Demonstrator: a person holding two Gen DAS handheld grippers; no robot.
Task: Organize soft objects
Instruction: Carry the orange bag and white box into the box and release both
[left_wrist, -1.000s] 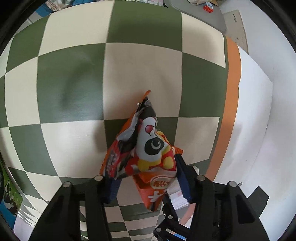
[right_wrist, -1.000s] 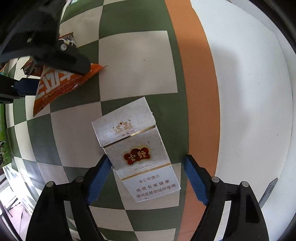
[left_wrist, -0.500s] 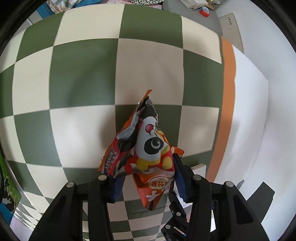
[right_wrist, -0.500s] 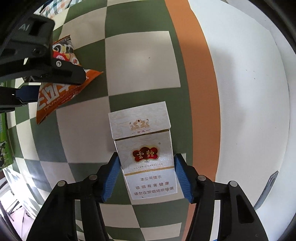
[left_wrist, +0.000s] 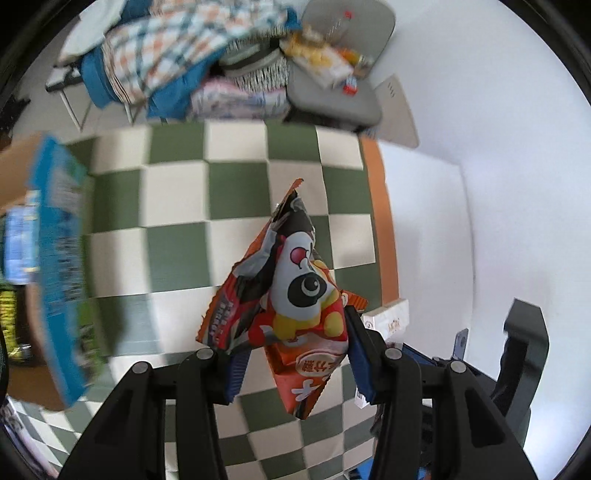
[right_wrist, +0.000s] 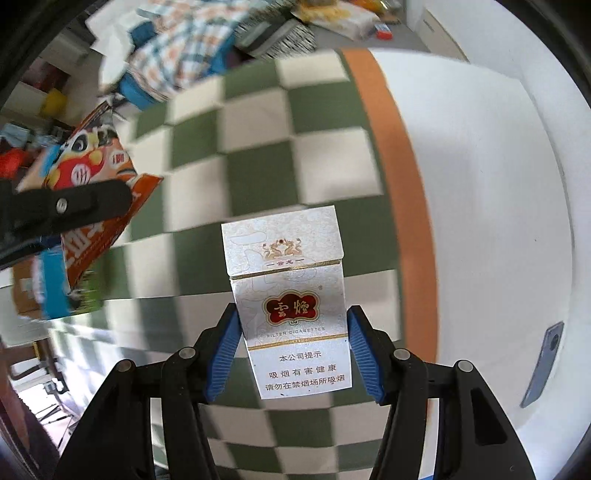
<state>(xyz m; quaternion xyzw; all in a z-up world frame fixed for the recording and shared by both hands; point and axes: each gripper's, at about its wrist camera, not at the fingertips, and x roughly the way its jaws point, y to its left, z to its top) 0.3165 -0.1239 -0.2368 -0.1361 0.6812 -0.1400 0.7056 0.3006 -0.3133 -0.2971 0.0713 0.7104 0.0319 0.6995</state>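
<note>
Left gripper (left_wrist: 291, 365): closed on a snack bag (left_wrist: 291, 302), its blue pads pressing the bag's lower part from both sides. The bag is orange and red with a panda face printed on it; it stands up out of the jaws, crumpled, clear of the surface below. The same bag (right_wrist: 92, 173) shows at the left edge of the right wrist view, held in the black finger of the left gripper.

Right gripper (right_wrist: 293, 350): closed on a cigarette pack (right_wrist: 291, 306), one blue pad against each long side of its lower half. The pack is white with a red emblem and printed warning text, upright between the fingers, lid end pointing away from the gripper. In the left wrist view, one white edge of the pack (left_wrist: 388, 315) appears just right of the bag.

Beneath both: a green-and-cream checkered cloth (left_wrist: 177, 206) with an orange border (right_wrist: 402, 184), lying on a white desk (right_wrist: 498, 203). A blue box (left_wrist: 55, 258), blurred, stands at the left of the cloth. Beyond the desk, a pile of plaid fabric (left_wrist: 173, 48) and a grey chair (left_wrist: 340, 74) carrying small items.
</note>
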